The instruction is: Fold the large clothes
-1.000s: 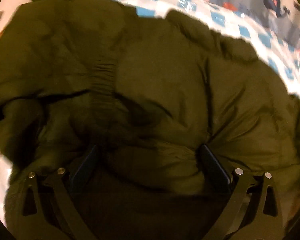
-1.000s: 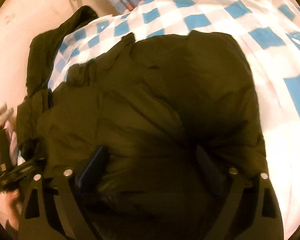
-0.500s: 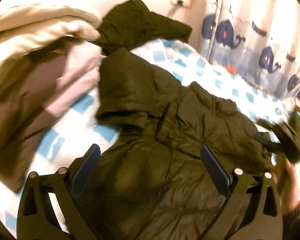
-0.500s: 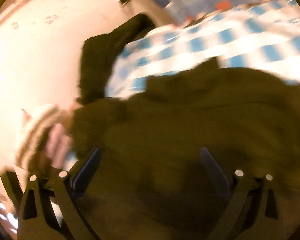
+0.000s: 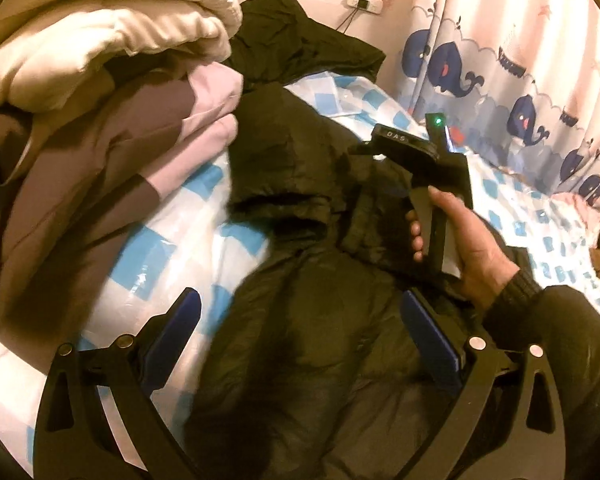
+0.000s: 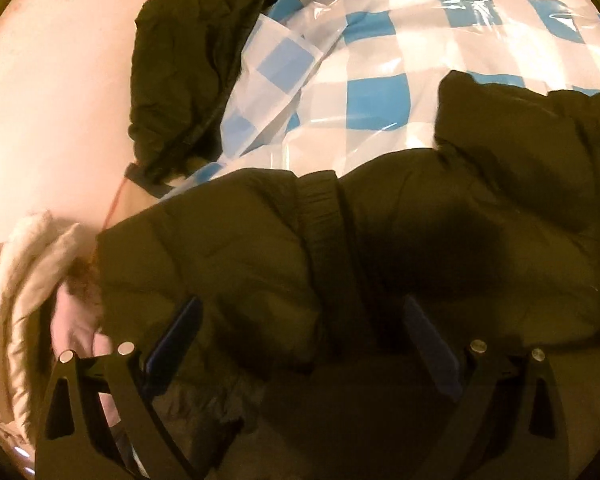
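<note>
Jacket point(image 5: 312, 360): dark olive, spread on checked bed sheet point(image 5: 148, 264)
Left gripper point(image 5: 300, 344): fingers wide, holding nothing
Right gripper point(image 6: 300, 344): fingers wide, above jacket

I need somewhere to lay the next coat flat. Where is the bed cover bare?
Bare checked bed cover lies beyond the olive jacket, right of the dark garment by the wall. Another strip runs beside the whale curtain. The stacked bedding crowds the other side.
</note>
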The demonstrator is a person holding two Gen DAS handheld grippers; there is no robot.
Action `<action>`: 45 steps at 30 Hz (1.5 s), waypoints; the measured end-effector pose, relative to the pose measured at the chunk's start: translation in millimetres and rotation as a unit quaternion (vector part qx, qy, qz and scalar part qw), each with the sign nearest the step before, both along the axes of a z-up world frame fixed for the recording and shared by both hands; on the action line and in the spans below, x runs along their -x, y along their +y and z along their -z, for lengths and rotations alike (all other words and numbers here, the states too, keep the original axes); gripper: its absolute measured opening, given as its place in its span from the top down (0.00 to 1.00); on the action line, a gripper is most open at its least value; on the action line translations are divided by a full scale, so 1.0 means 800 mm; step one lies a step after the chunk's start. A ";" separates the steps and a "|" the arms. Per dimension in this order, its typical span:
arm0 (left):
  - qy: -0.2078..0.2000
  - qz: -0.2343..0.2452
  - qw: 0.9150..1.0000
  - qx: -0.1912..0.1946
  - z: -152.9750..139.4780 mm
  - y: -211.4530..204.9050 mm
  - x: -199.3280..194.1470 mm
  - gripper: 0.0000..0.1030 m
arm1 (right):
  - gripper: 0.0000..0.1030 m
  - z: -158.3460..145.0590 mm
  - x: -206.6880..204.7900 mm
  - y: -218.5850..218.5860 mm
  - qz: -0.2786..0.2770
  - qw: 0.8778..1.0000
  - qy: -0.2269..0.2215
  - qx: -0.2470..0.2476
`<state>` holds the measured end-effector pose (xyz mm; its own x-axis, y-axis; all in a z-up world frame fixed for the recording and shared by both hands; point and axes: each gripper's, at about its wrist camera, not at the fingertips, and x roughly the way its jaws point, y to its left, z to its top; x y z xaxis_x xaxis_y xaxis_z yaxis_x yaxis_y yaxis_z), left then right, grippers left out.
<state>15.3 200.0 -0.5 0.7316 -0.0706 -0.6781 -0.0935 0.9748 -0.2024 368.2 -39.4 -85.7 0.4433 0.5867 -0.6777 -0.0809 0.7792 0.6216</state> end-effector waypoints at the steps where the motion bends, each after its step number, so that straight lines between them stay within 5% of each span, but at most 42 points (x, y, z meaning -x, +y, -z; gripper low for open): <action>1: 0.004 0.000 1.000 -0.002 0.002 0.003 -0.001 0.06 | 0.07 -0.001 0.005 0.000 0.001 1.000 -0.003 -0.002; 6: -0.011 -0.009 0.998 -0.053 -0.007 0.001 -0.004 0.06 | 0.07 -0.042 0.082 -0.049 0.037 0.997 -0.057 -0.025; 9: -0.043 0.039 0.992 -0.113 -0.036 -0.031 -0.032 0.06 | 0.07 -0.055 0.152 -0.095 0.021 0.997 -0.049 0.049; 11: -0.051 0.064 0.984 -0.158 -0.050 -0.058 -0.083 0.06 | 0.07 -0.049 0.197 -0.126 0.003 0.992 -0.031 0.122; 13: -0.025 0.069 0.986 -0.152 -0.049 -0.074 -0.145 0.06 | 0.07 -0.034 0.238 -0.170 0.005 0.981 -0.015 0.192; 17: 0.035 0.048 0.982 -0.180 -0.018 -0.124 -0.269 0.06 | 0.07 0.007 0.279 -0.242 0.043 0.990 0.005 0.137; 25: 0.106 -0.043 0.919 -0.377 0.079 -0.205 -0.391 0.06 | 0.05 0.031 0.285 -0.228 0.041 0.987 -0.051 0.144; 26: 0.119 -0.055 0.922 -0.365 0.086 -0.194 -0.398 0.06 | 0.05 0.030 0.285 -0.230 0.042 0.988 -0.051 0.137; 28: 0.138 -0.076 0.942 -0.297 0.096 -0.157 -0.404 0.09 | 0.05 0.030 0.283 -0.229 0.043 0.989 -0.052 0.134; 30: 0.153 -0.068 0.954 -0.248 0.099 -0.131 -0.401 0.61 | 0.05 0.031 0.286 -0.227 0.042 0.987 -0.052 0.143; 33: 0.156 -0.051 0.972 -0.166 0.075 -0.091 -0.390 0.91 | 0.05 0.031 0.287 -0.225 0.040 0.986 -0.053 0.154; 35: 0.137 -0.028 0.985 -0.097 0.043 -0.065 -0.374 0.93 | 0.05 0.031 0.286 -0.225 0.040 0.986 -0.052 0.153; 38: 0.098 0.007 0.994 -0.046 -0.005 -0.051 -0.346 0.93 | 0.05 0.032 0.286 -0.225 0.040 0.986 -0.051 0.154; 45: 0.050 0.071 0.996 -0.012 -0.094 -0.038 -0.274 0.93 | 0.06 0.006 0.293 -0.214 0.045 0.979 -0.068 0.186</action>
<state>234.6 169.8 74.5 0.6446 -0.1521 -0.7492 0.0281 0.9841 -0.1756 134.0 -210.6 -90.9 0.5825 0.2651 -0.7684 -0.0634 0.9573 0.2822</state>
